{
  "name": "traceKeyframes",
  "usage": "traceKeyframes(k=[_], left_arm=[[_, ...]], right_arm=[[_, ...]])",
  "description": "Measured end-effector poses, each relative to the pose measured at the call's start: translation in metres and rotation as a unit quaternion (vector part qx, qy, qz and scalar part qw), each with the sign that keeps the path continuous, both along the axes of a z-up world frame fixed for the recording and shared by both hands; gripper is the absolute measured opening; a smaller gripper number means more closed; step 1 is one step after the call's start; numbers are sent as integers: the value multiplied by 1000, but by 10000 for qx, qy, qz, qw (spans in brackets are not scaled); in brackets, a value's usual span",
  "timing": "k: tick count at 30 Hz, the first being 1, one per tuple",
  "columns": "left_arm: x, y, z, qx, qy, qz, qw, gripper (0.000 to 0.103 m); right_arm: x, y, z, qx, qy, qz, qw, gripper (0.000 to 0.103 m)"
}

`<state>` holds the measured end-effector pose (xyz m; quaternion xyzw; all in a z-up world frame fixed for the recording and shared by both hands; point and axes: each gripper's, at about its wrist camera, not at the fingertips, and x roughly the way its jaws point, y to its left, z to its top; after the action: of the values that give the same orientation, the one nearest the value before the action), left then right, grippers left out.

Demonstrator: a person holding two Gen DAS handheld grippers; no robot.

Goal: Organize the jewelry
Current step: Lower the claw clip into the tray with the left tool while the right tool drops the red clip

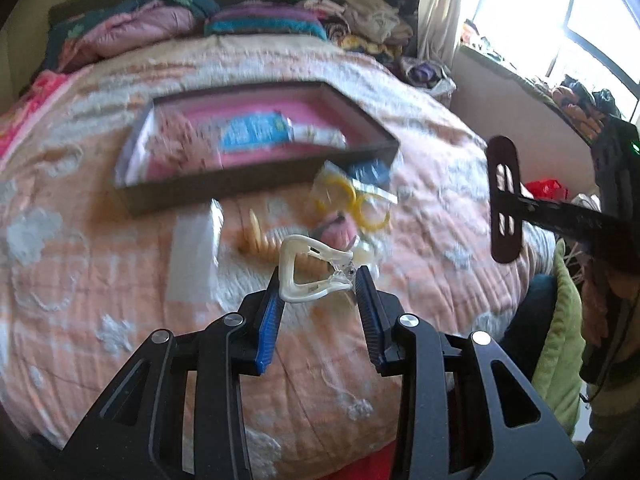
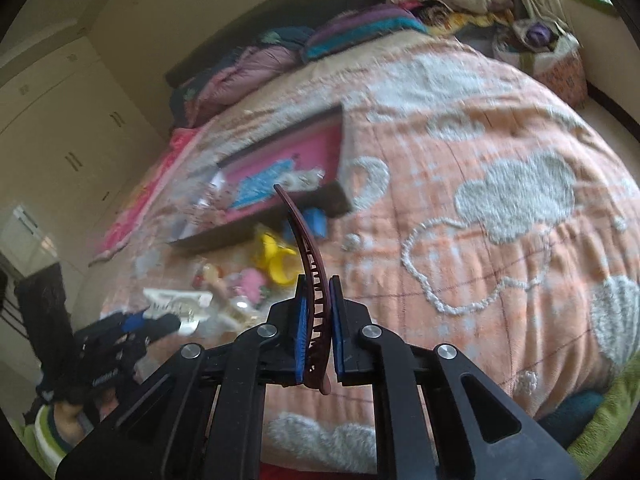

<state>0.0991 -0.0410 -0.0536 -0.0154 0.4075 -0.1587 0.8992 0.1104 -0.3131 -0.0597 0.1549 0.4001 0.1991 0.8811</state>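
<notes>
My left gripper (image 1: 320,280) is shut on a white hair clip (image 1: 308,270) and holds it above the bed. My right gripper (image 2: 318,284) is shut on a dark red banana hair clip (image 2: 306,248), which also shows in the left wrist view (image 1: 505,200). A dark box with a pink lining (image 1: 256,184) lies on the bed and holds a blue card (image 1: 256,130); the box also shows in the right wrist view (image 2: 316,200). Yellow bangles in a bag (image 1: 352,200), a cream comb (image 1: 260,236) and a pink item (image 1: 338,230) lie in front of the box.
The bed has an orange and white blanket (image 2: 480,208). Folded quilts and clothes (image 1: 240,20) are piled at the head. A white flat piece (image 1: 194,248) lies left of the comb. A window (image 1: 560,20) is at right. A green cushion (image 1: 560,340) lies beside the bed.
</notes>
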Motion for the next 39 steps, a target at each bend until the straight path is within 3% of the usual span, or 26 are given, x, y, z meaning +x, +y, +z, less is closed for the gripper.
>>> traceKeyframes(k=[21,39], left_arm=[[47,47,86,-236,-1037,481,9932,27],[110,40,104,-264,-1246,557,9903,27]], right_arm=[[6,56,93,-104,-1097,552,9924,10],[74,70,142,-103,-1545,451,9869,10]])
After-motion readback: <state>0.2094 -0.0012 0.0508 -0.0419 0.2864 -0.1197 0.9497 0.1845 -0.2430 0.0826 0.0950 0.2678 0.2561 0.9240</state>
